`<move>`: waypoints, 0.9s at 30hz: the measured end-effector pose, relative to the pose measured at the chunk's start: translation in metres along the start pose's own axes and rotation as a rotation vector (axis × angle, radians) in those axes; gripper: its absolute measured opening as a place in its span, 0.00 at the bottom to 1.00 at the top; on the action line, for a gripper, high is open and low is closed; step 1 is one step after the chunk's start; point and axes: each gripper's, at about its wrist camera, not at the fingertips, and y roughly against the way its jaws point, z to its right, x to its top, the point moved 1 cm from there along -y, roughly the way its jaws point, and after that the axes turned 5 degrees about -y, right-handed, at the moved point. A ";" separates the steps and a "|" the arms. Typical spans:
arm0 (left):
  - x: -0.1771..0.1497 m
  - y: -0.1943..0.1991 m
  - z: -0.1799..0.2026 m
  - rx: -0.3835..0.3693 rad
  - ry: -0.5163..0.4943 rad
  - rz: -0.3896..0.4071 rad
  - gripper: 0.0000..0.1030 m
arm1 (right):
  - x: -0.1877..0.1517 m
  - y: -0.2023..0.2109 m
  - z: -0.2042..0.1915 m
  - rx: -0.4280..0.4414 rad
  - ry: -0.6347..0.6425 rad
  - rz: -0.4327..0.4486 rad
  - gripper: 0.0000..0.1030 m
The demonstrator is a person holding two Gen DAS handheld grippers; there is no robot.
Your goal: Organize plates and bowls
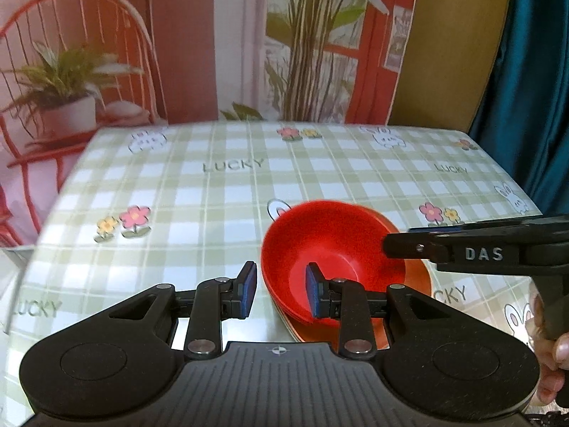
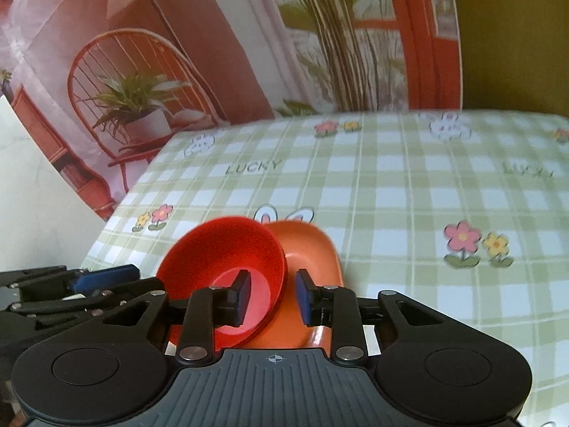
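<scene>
Working surface: we have a table (image 1: 220,192) under a green checked cloth printed with flowers, rabbits and the word LUCKY; most of the cloth is bare.
Backdrop: a printed scene of a red chair and potted plants hangs behind the far edge; a teal curtain (image 1: 533,89) sits at the right in the left view.
Plate: an orange plate (image 2: 309,245) lies on the near middle of the cloth, low and shallow, partly hidden.
Bowl: a red bowl (image 1: 330,245) rests in the plate, tipped, its near rim touching the plate's near edge and its far rim raised.
Left gripper (image 1: 281,290): its jaws stand apart, one outside the bowl's near wall and one inside; the pads do not appear to press the wall.
Right gripper (image 2: 272,297): its jaws stand apart and straddle the bowl's right rim, one pad inside the bowl, one over the plate; no grip shows. In the left view it reaches in from the right, held by a hand (image 1: 551,341).
Step in hand: we judge the bowl is being seated on the plate, or let go there.
Doing it well: we would let the bowl settle flat and centred before drawing away, lifting each jaw clear of the rim so nothing catches.
Risk: a snagged pad could tip the light bowl or drag the plate across the slick cloth.
</scene>
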 end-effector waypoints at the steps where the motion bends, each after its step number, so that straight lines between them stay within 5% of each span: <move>1: 0.001 0.003 0.000 0.011 -0.001 0.008 0.31 | 0.000 0.003 -0.001 -0.006 0.007 0.011 0.27; 9: 0.005 0.024 0.002 0.087 -0.012 0.065 0.33 | 0.002 0.035 -0.002 -0.043 0.045 0.093 0.33; 13: 0.008 0.040 0.002 0.110 0.000 0.106 0.44 | 0.003 0.052 -0.004 -0.052 0.054 0.136 0.40; 22: 0.021 0.083 0.005 0.181 0.001 0.228 0.65 | 0.014 0.100 -0.011 -0.054 0.070 0.259 0.72; 27: 0.039 0.115 0.009 0.270 -0.004 0.300 0.78 | 0.029 0.138 -0.022 -0.045 0.099 0.350 0.99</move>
